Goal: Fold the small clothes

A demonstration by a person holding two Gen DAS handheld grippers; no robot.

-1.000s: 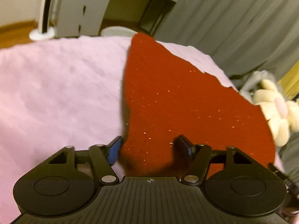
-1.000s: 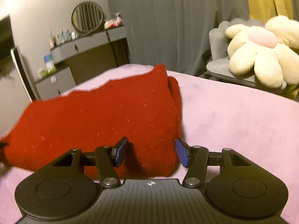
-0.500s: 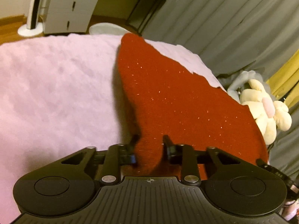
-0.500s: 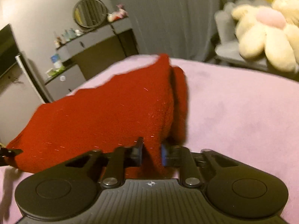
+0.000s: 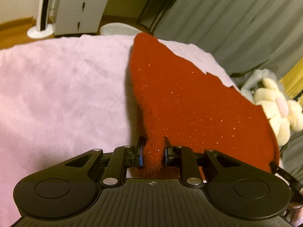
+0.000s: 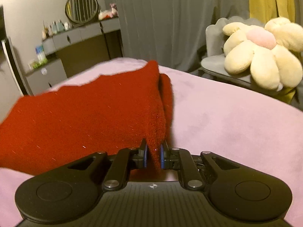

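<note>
A red knitted garment with small glittery specks lies on a pink fluffy blanket. My left gripper is shut on the garment's near left corner, which bulges between the blue pads. In the right wrist view the same red garment stretches to the left. My right gripper is shut on its near right corner. The near edge is raised a little off the blanket between the two grippers. The far edge rests on the blanket.
A cream flower plush sits on a grey chair at the right. It also shows in the left wrist view. Grey curtains, a dresser with a round mirror and a grey cabinet stand beyond the blanket.
Both grippers went from open around the garment's near corners to shut on them. The near edge has lifted a little off the blanket.
</note>
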